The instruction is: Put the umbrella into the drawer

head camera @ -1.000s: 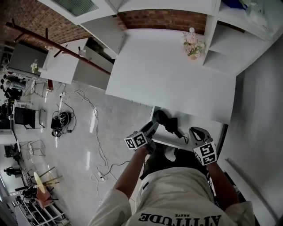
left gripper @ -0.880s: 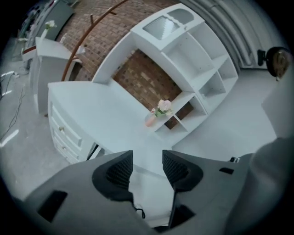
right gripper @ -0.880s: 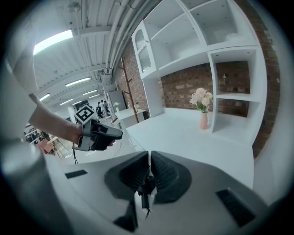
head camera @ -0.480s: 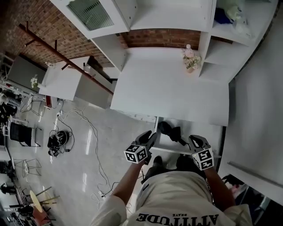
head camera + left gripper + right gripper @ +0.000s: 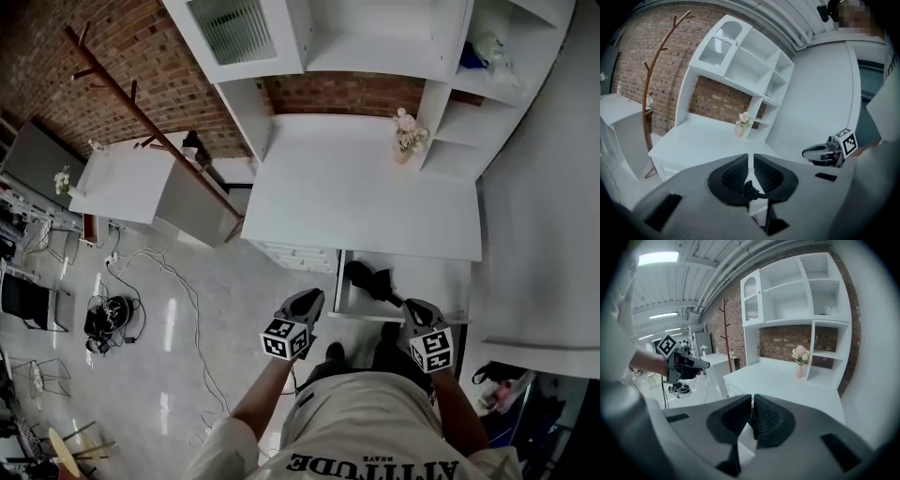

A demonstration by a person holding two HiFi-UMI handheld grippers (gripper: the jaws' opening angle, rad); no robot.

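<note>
The black folded umbrella [image 5: 367,280] lies in the open white drawer [image 5: 427,277] under the desk's right side. Neither gripper touches it. My left gripper [image 5: 311,298] hovers just left of the drawer's front. Its jaws are closing, down to a thin slit with nothing between them. Through that slit in the left gripper view [image 5: 750,161] the umbrella [image 5: 751,190] shows below. My right gripper [image 5: 413,306] hangs over the drawer's front edge, and its jaws [image 5: 753,405] stand shut and empty. Each gripper view shows the other gripper, the right gripper [image 5: 809,152] and the left gripper [image 5: 705,364].
The white desk top [image 5: 366,192] holds a vase of flowers [image 5: 407,133] at its back right. White shelving [image 5: 375,37] stands behind the desk. To the left are a wooden coat stand [image 5: 122,80], a low white cabinet [image 5: 131,180] and cables [image 5: 105,316] on the floor.
Both grippers have drawn back from the drawer towards the person and risen. The left jaws have closed from wide to a slit. The umbrella stays in the drawer.
</note>
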